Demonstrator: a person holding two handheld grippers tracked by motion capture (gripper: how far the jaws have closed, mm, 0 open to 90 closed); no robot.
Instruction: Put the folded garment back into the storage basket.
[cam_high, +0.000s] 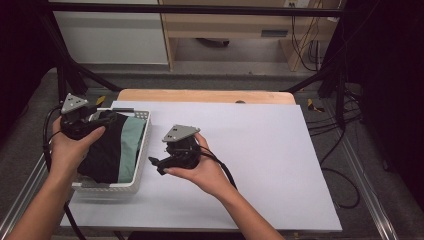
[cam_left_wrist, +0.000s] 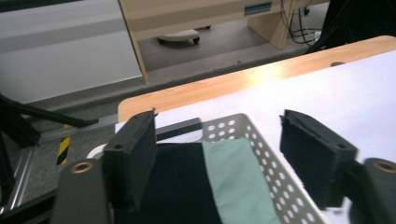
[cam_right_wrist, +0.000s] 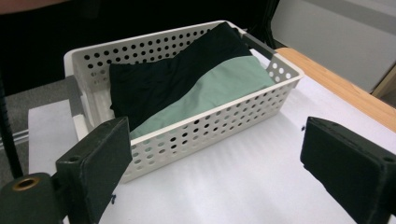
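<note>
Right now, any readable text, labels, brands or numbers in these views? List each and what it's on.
None readable.
White basket: no label, only perforations.
Black cloth and green cloth: no print or tag visible.
White sheet on the table: blank.
Black-and-yellow hazard striping on the frame beside the table: a marking, no words.
Small plate on the wooden furniture behind: too blurred to read.

White perforated basket (cam_right_wrist: 196, 126), black cloth (cam_right_wrist: 163, 79), green cloth (cam_right_wrist: 210, 88), jaws apart
</note>
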